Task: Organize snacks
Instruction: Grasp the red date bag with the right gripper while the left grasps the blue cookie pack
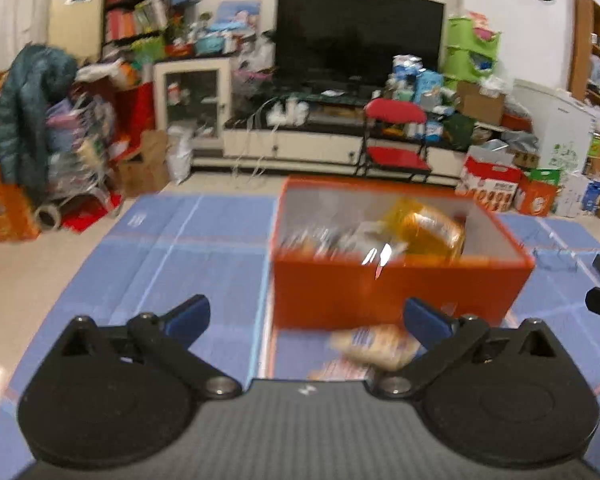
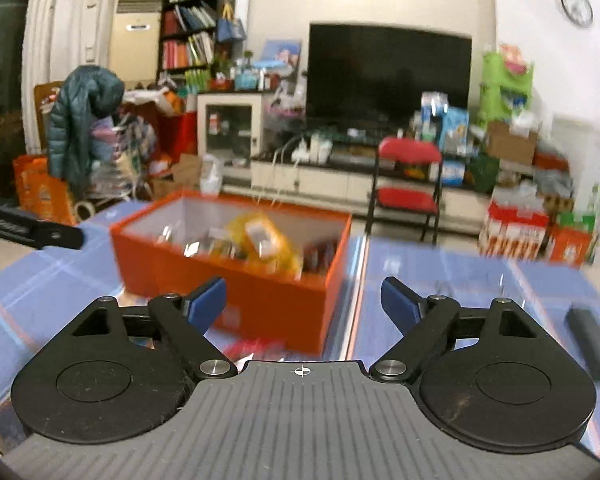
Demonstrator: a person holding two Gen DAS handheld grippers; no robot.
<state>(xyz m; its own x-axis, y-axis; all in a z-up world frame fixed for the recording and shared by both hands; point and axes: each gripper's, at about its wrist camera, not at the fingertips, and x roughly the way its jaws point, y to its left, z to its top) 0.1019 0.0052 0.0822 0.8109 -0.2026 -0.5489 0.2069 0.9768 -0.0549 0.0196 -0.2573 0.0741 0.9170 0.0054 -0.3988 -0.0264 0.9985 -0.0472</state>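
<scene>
Both claws, left gripper point(image 1: 306, 316) and right gripper point(image 2: 303, 300), gape empty near the orange box point(image 1: 400, 292) of snacks. Next job looks like grabbing that tan snack packet point(image 1: 374, 346) lying just in front.

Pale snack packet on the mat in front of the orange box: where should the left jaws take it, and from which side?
Probably from above, across its short width near the middle. The packet lies flat on the mat just before the box, so the box wall blocks a far-side approach. Blur hides its edges.

Left gripper point(image 1: 306, 318), right gripper point(image 2: 303, 302): black linkage arms, blue finger pads point(image 2: 208, 300), silver pivot screws, ribbed grey body.
</scene>
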